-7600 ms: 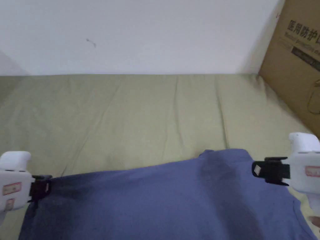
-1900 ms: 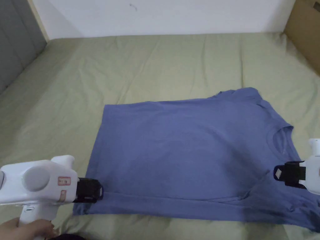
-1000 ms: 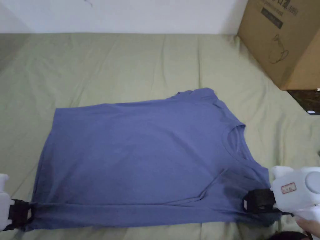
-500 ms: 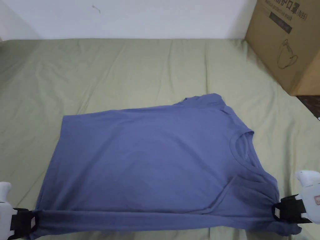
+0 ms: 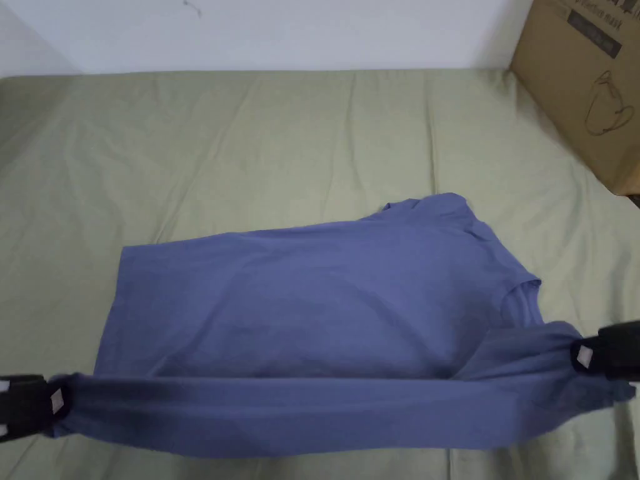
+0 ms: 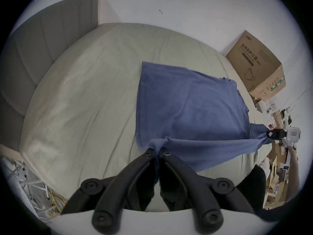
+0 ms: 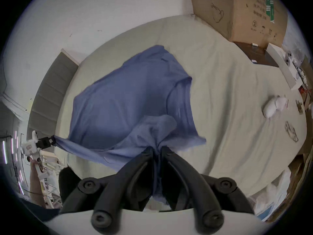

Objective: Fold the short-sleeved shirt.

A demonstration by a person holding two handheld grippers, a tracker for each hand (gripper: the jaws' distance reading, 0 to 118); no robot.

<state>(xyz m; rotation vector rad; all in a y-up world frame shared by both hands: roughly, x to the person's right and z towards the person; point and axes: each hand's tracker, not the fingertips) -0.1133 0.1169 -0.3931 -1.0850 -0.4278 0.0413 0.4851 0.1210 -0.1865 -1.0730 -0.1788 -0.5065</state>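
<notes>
A blue short-sleeved shirt (image 5: 325, 294) lies on the green bed sheet (image 5: 250, 144), collar to the right. Its near long edge is lifted off the sheet and stretched taut between both grippers. My left gripper (image 5: 59, 400) is shut on the hem corner at the lower left; in the left gripper view its jaws pinch bunched blue cloth (image 6: 158, 149). My right gripper (image 5: 582, 356) is shut on the shoulder and sleeve end at the right; in the right gripper view (image 7: 156, 149) cloth hangs down between its jaws. The far half of the shirt (image 7: 128, 92) rests flat.
A large cardboard box (image 5: 587, 87) stands at the bed's back right corner against the white wall. A grey padded headboard (image 6: 42, 52) borders the left side. A white crumpled item (image 7: 274, 107) lies on the sheet right of the shirt. Clutter sits beyond the bed's right edge (image 6: 279, 137).
Both grippers came to the shirt's near edge, shut on its two ends, and have now lifted that edge off the sheet, pulling it taut and raising the near sleeve.
</notes>
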